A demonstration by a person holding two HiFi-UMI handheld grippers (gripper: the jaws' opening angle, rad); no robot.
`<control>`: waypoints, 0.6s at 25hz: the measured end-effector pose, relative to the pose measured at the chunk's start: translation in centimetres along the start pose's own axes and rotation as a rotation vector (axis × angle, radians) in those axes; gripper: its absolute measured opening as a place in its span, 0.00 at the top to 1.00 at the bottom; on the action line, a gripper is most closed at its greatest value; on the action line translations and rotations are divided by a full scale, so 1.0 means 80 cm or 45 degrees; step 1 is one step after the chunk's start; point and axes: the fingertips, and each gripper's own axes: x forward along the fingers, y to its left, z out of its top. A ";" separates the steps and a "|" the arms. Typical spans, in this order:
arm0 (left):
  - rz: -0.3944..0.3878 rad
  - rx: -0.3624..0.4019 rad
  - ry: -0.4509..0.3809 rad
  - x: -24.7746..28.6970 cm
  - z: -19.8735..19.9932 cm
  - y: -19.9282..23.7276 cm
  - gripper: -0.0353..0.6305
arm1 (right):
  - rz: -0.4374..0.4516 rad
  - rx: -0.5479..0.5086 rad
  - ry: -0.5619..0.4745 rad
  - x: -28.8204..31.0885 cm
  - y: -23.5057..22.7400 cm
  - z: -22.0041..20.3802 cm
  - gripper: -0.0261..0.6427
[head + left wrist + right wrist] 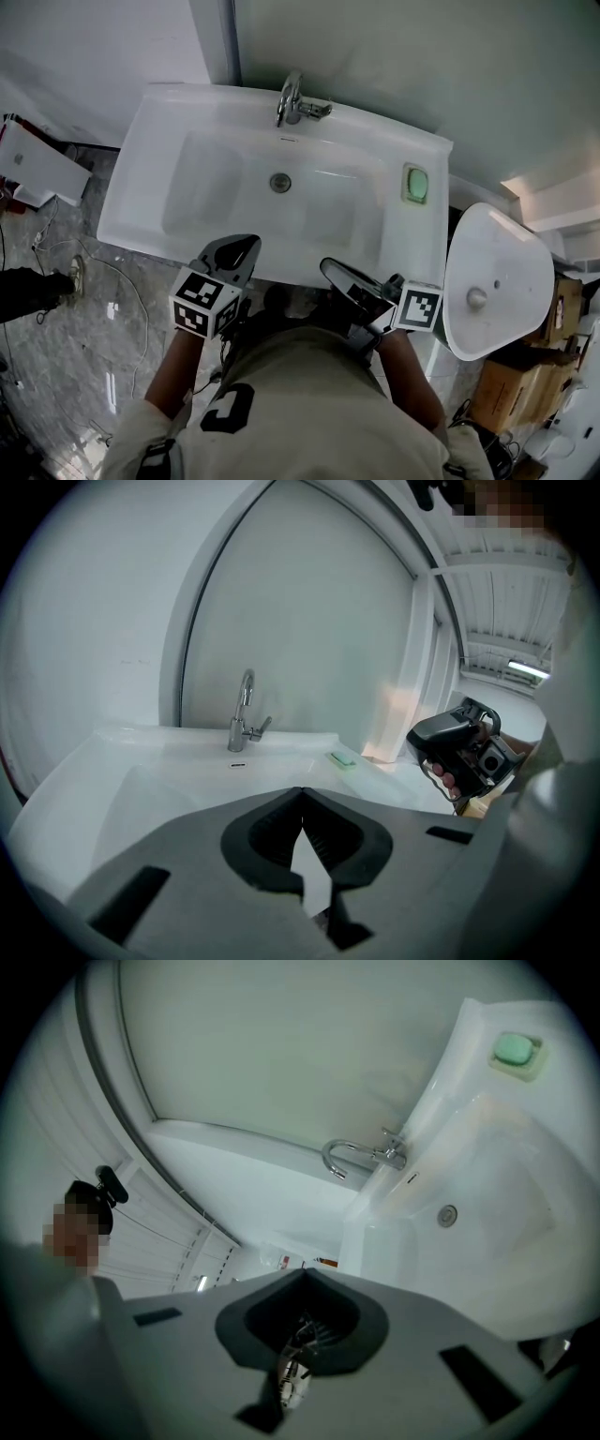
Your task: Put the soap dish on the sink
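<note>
white sink [150,122] against pale wall. soap dish [528,1072] with green bar [417,184] sits on right ledge already. looks small, light, rigid, likely slick; pinch across its short rim. left gripper [242,246] and right gripper [334,272] both closed, empty.

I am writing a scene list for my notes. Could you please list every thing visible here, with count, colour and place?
white ceramic sink: one, white, centre, against the wall
chrome tap: one, silver, middle of the sink's back rim
round metal drain: one, grey, in the sink bowl
soap dish holding green soap: one, pale green, on the sink's right rim
loose white basin: one, white, right of the sink
cardboard boxes: at least two, brown, far right
another person's leg: one, dark, left edge
left gripper: grey, fingers shut, empty, at the sink's front edge
right gripper: grey, fingers shut, empty, at the sink's front edge
</note>
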 end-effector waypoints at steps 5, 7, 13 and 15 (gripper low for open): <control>-0.045 -0.008 -0.004 -0.011 -0.009 0.006 0.92 | -0.018 0.017 0.002 0.013 0.008 -0.027 0.95; -0.071 -0.006 -0.003 -0.010 -0.016 0.003 0.92 | -0.032 0.029 0.011 0.014 0.008 -0.038 0.95; -0.154 0.032 0.023 -0.002 -0.020 -0.012 0.92 | -0.056 0.044 -0.013 0.009 0.003 -0.045 0.95; -0.166 0.060 0.012 -0.002 -0.013 -0.020 0.92 | -0.040 0.039 -0.024 0.005 0.007 -0.045 0.95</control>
